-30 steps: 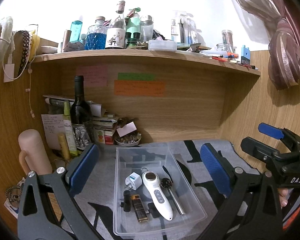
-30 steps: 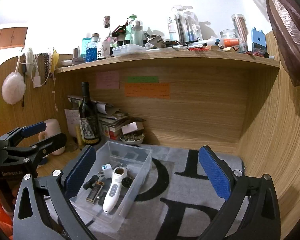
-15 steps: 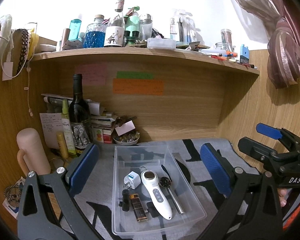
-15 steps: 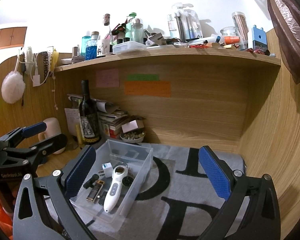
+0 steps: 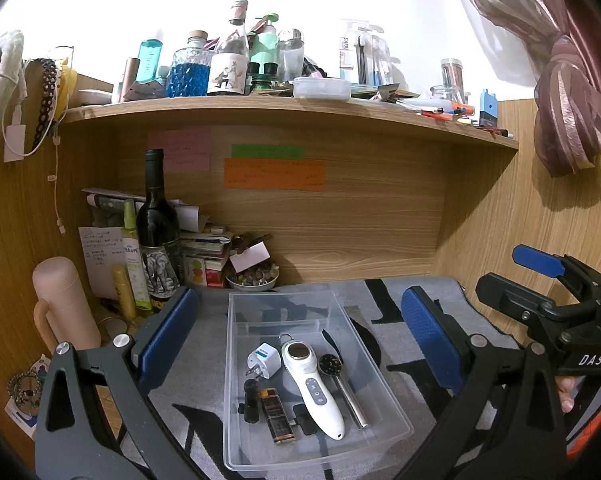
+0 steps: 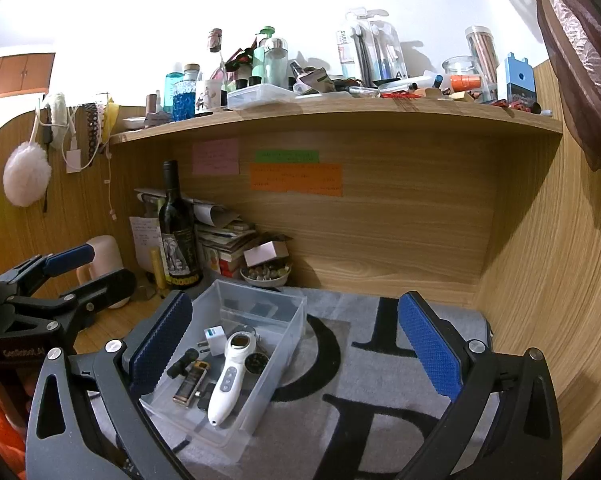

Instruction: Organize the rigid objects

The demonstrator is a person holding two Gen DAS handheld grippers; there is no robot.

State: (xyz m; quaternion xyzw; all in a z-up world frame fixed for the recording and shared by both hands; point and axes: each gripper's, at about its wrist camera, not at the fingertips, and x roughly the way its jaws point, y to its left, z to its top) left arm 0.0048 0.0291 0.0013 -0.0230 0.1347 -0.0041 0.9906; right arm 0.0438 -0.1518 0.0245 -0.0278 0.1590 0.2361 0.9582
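Claws (image 5: 300, 338) (image 6: 294, 340) wide apart — seemingly holding nothing

Sticky notes' (image 5: 274, 174) writing too small to read

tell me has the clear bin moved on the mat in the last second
No. The clear bin keeps its place against the black letter on the gray mat and the wine bottle behind it; only the cameras drift slightly.
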